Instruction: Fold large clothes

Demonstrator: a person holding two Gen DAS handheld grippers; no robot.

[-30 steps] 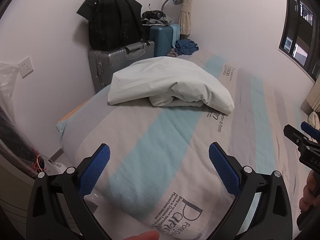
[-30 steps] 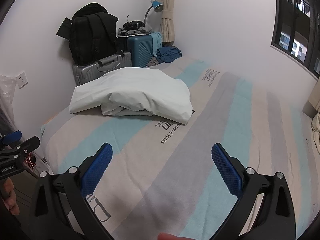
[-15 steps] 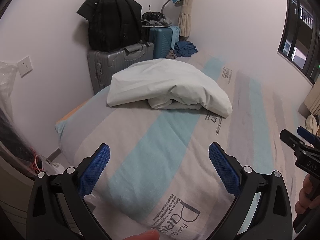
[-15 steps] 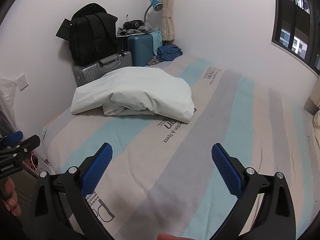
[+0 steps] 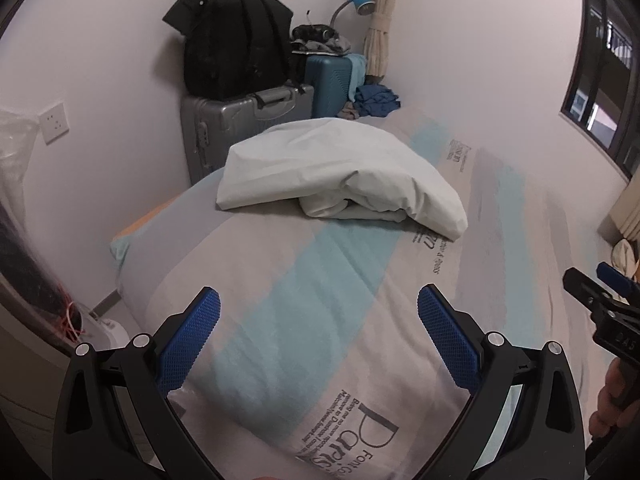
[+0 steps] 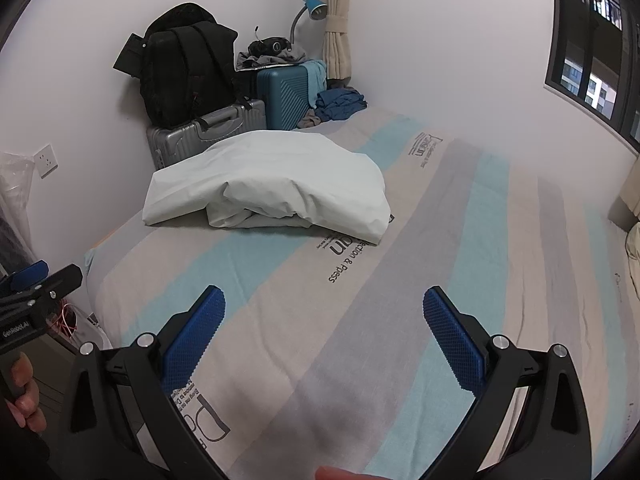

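On the striped bed cover (image 6: pixel 460 280), towards its far end, a bundle of white cloth (image 6: pixel 276 184) is seen, loosely folded over itself with a crumpled part tucked under its near edge. It is lying across a light blue stripe and is partly covering some printed letters. Both tools are held above the near end of the bed, well apart from the cloth. The left gripper (image 5: pixel 319 326) is spread wide, with its blue ribbed pads far from each other, and nothing is held between them. The right gripper (image 6: pixel 324 326) is opened just as wide and is also empty. Each tool is seen at the edge of the other camera's view, held by a hand (image 6: pixel 24 396). Behind the cloth, against the wall, a grey suitcase (image 5: pixel 244 120) is placed with a black backpack (image 5: pixel 236 36) on top, and a teal suitcase (image 6: pixel 284 94) is standing beside it. Some blue clothes (image 6: pixel 340 104) are piled in the corner, under a blue lamp (image 6: pixel 312 6)
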